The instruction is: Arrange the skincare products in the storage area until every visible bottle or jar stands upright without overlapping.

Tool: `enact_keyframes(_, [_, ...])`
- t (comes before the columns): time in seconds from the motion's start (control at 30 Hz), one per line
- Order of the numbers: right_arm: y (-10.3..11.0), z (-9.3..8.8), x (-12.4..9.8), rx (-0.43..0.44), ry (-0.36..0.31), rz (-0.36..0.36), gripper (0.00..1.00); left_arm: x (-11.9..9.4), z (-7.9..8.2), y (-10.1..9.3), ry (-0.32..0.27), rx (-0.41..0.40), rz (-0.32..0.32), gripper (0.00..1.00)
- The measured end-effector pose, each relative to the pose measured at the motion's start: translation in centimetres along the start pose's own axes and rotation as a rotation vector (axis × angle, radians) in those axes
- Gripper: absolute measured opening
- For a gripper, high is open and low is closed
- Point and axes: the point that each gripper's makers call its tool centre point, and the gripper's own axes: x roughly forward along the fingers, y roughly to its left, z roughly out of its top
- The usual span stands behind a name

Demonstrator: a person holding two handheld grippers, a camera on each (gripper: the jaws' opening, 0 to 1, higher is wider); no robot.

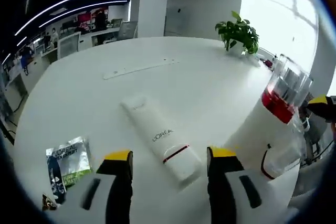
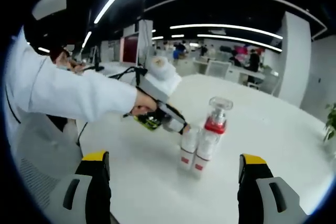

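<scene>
A white L'Oreal tube (image 1: pixel 160 140) lies flat on the white table (image 1: pixel 199 77), its near end between the tips of my open left gripper (image 1: pixel 169 157). To the right a tall white bottle (image 1: pixel 265 121) with a red collar and clear cap stands upright, a shorter white bottle (image 1: pixel 278 160) touching it. In the right gripper view the same tall bottle (image 2: pixel 210 135) and short bottle (image 2: pixel 188 148) stand side by side ahead of my wide-open right gripper (image 2: pixel 173 162), which holds nothing. The left gripper (image 2: pixel 170 118), held by a person's hand, reaches in just left of them.
A green and white L'Oreal sachet (image 1: pixel 68 162) lies flat at the left, also seen as the sachet (image 2: pixel 149 123) under the hand. A potted plant (image 1: pixel 239 32) stands at the table's far right. A white sleeve (image 2: pixel 68 95) crosses the left. Desks and people fill the office behind.
</scene>
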Motion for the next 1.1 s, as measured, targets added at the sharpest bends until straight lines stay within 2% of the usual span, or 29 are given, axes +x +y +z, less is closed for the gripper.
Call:
enact_keyframes(0.1, [0.0,-0.1,0.0,0.002,0.003,-0.001,1.0,0.7,0.0,0.0,0.012,-0.007,0.0,0.53])
enact_keyframes(0.2, [-0.2,0.0,-0.1,0.007,-0.002,-0.001,1.0,1.3,0.0,-0.3,0.031,0.019,0.008,0.52])
enact_keyframes(0.33, [-0.2,0.1,-0.2,0.014,-0.011,-0.003,1.0,2.4,0.0,0.6,0.045,0.032,0.023,0.51])
enact_keyframes(0.4, [-0.2,0.1,-0.2,0.015,-0.009,-0.003,1.0,2.2,-0.2,0.5,0.06,0.039,0.043,0.53])
enact_keyframes(0.5, [-0.2,-0.1,-0.2,0.014,-0.006,-0.003,1.0,2.5,-0.6,0.1,0.071,0.034,0.039,0.52])
enact_keyframes(0.67, [-0.4,-0.1,-0.2,0.025,-0.008,-0.009,1.0,3.1,-0.6,-0.7,0.076,0.039,0.04,0.5])
enact_keyframes(0.8, [-0.4,0.0,-0.2,0.028,-0.011,-0.007,1.0,3.6,-0.3,-0.4,0.069,0.059,0.055,0.51])
enact_keyframes(0.9, [-0.2,0.0,-0.2,0.029,-0.011,0.001,1.0,4.1,0.0,-0.1,0.06,0.067,0.061,0.46])
enact_keyframes(1.07, [-0.1,-0.1,-0.2,0.033,-0.005,0.004,1.0,4.2,-0.1,0.4,0.068,0.106,0.084,0.45])
enact_keyframes(1.1, [-0.1,-0.2,-0.2,0.032,-0.003,0.006,1.0,4.0,-0.1,0.4,0.063,0.089,0.089,0.44])
